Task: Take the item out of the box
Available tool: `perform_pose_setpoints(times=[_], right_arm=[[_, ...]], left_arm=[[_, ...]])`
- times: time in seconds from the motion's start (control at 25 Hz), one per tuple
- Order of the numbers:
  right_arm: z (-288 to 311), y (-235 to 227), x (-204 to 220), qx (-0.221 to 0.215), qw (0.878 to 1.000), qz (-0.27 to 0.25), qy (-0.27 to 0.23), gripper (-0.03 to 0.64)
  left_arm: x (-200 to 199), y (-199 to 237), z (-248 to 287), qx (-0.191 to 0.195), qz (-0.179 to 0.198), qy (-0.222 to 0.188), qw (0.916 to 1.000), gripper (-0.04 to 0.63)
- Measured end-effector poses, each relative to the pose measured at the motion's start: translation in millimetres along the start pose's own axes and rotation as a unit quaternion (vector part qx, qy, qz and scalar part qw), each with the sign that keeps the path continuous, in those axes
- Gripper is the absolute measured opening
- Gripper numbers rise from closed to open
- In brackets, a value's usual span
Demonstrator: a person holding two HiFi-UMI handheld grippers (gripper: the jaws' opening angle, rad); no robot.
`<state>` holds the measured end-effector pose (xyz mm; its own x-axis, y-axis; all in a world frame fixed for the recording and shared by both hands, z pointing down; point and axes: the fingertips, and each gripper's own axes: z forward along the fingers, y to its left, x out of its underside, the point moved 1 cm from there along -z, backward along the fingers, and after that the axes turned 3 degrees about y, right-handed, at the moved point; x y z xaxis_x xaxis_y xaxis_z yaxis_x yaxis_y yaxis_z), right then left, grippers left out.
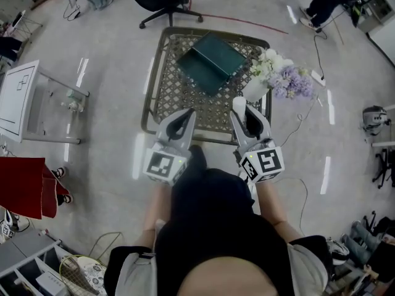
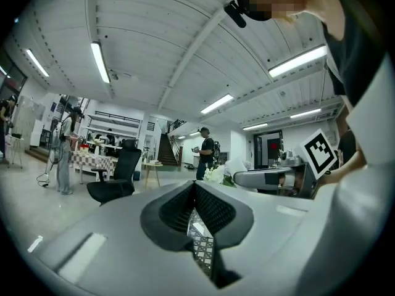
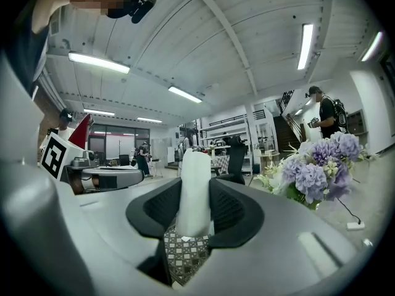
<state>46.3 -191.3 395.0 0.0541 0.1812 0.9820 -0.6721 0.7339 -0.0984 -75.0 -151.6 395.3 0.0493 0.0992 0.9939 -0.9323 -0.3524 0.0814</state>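
The right gripper (image 1: 248,116) clamps the white item (image 3: 195,184) upright at the worktop's (image 1: 155,97) 5 o'clock, clear of the open box (image 1: 213,60) at 12, so removal looks done. The left gripper (image 1: 185,117), clenched on nothing, sits idle at 7.

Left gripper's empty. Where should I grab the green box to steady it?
Probably pinch the green box by the thin upright wall on its near-left edge, coming from the side of the left gripper: that rim faces you, clear of the flowers.
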Motion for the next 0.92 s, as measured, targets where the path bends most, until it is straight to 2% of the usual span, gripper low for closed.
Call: perform_pose_setpoints(times=[0.36, 0.92], right_arm=[[-2.3, 5.2, 1.7, -0.008, 1.000, 0.005, 0.001, 0.137], [-8.1, 7.6, 8.0, -0.018, 1.000, 0.004, 0.009, 0.137]], left_arm=[[7.3, 1.7, -6.5, -0.019, -0.017, 0.007, 0.9996, 0.009], [13.0, -3.1, -8.3, -0.023, -0.024, 0.012, 0.9994, 0.009]])
